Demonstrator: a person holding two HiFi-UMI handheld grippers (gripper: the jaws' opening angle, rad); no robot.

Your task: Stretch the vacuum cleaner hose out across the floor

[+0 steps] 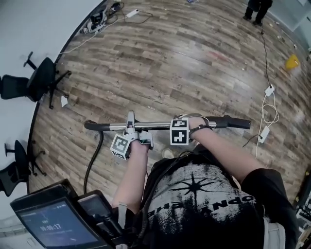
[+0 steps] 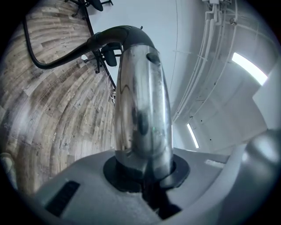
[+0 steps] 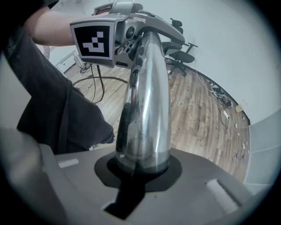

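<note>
In the head view a chrome vacuum wand tube [image 1: 158, 125] is held level in front of the person, with black ends. A black hose [image 1: 92, 160] hangs from its left end down to the wooden floor. My left gripper [image 1: 131, 129] is shut on the tube left of the middle. My right gripper [image 1: 188, 124] is shut on it further right. In the left gripper view the tube [image 2: 142, 110] runs up from my gripper [image 2: 145, 176] to a black bend and the hose [image 2: 48, 66]. The right gripper view shows the tube [image 3: 147, 101] clamped in my gripper [image 3: 142, 169], with the left gripper [image 3: 94, 39] beyond.
Black office chairs [image 1: 41, 80] [image 1: 17, 160] stand by the curved white wall at left. White cables and plugs [image 1: 267, 104] lie on the floor at right, more cables [image 1: 104, 17] at the top left. A person's feet [image 1: 256, 12] show far off. A screen device [image 1: 53, 221] sits lower left.
</note>
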